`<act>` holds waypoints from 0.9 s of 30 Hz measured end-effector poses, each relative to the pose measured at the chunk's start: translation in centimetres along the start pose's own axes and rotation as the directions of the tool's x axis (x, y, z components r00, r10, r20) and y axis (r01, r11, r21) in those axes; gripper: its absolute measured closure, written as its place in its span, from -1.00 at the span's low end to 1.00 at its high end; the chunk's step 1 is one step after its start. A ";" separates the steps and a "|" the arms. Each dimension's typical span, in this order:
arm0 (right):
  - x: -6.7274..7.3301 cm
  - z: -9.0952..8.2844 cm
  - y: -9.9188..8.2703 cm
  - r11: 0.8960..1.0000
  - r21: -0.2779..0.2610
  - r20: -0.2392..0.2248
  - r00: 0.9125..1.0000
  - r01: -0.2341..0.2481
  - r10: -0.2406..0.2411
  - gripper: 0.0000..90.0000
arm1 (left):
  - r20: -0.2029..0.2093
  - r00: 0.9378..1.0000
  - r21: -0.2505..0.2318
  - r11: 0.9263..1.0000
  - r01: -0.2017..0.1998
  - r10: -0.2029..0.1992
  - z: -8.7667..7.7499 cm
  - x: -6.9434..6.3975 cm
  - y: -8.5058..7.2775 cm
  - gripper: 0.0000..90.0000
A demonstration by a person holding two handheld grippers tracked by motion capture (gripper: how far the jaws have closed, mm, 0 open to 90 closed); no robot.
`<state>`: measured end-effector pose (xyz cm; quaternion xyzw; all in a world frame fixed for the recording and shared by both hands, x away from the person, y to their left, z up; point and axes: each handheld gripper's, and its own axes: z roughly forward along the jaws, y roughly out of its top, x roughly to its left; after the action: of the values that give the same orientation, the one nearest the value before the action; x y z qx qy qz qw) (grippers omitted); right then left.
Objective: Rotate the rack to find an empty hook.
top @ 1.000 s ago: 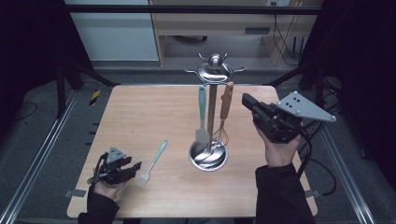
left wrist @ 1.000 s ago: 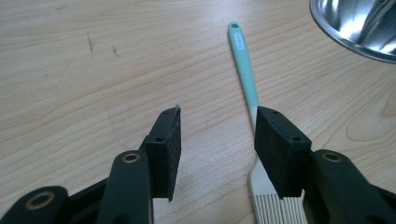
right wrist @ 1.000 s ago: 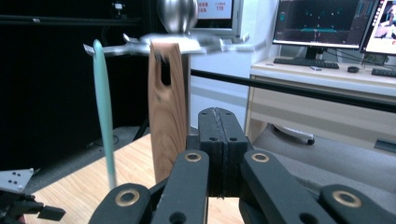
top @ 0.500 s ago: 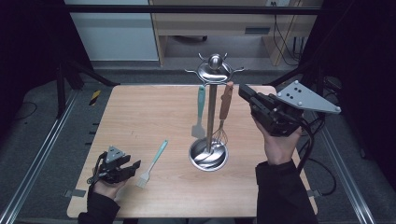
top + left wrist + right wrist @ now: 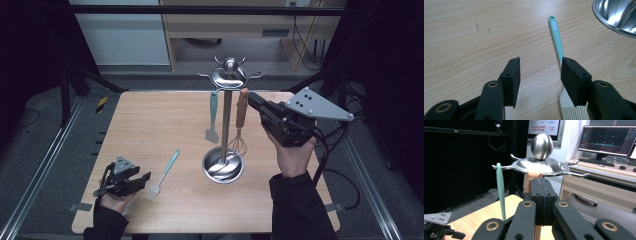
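Observation:
A steel utensil stand rises at the table's middle, its hook disc under a ball knob. A teal spatula and a wooden-handled whisk hang from it. My right gripper is raised and level. Its jaws are shut pad to pad, with the tips at the top of the whisk's handle; contact is unclear. My left gripper rests low at the front left, open, with bare wood between its pads. A teal-handled brush lies beside its right jaw.
The wooden table has free surface at the left and back. Metal rails run along both sides. A wooden desk stands beyond the far edge, and monitors sit on a desk at the right in the right gripper view.
My right gripper has moved left and slightly up, bringing its shut tips to the whisk's wooden handle. The left gripper and the brush have stayed put.

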<state>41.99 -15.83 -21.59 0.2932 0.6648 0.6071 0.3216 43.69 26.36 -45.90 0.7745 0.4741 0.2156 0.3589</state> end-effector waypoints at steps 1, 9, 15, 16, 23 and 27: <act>0.1 0.0 0.0 1.000 -0.001 -0.006 1.000 0.003 -0.003 1.00 | 0.002 1.000 0.000 1.000 0.001 -0.001 0.0 0.0 0.0 0.10; 1.2 0.6 0.1 1.000 0.000 -0.035 0.999 0.017 -0.017 1.00 | 0.012 1.000 0.005 1.000 0.001 -0.001 0.1 -0.1 0.0 0.14; 1.9 1.3 0.1 1.000 -0.003 -0.057 0.998 0.015 -0.015 1.00 | 0.017 1.000 0.017 1.000 0.002 -0.002 0.2 -0.2 0.0 0.15; 2.0 1.4 0.1 1.000 -0.002 -0.059 0.998 0.018 -0.018 1.00 | 0.020 1.000 0.015 1.000 0.003 -0.004 0.2 -0.2 0.0 0.15; 1.7 1.2 -0.3 1.000 0.007 -0.039 0.999 0.015 -0.015 1.00 | 0.024 1.000 0.013 1.000 0.002 -0.002 0.1 -0.2 0.0 0.13; 0.6 0.6 -1.1 1.000 0.012 -0.010 1.000 -0.003 0.003 1.00 | 0.016 1.000 0.022 1.000 -0.009 0.009 0.2 -0.3 0.1 0.13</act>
<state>42.08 -15.13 -22.79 0.2931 0.6696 0.6051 0.3155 43.72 26.02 -45.99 0.7821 0.4702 0.2058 0.3534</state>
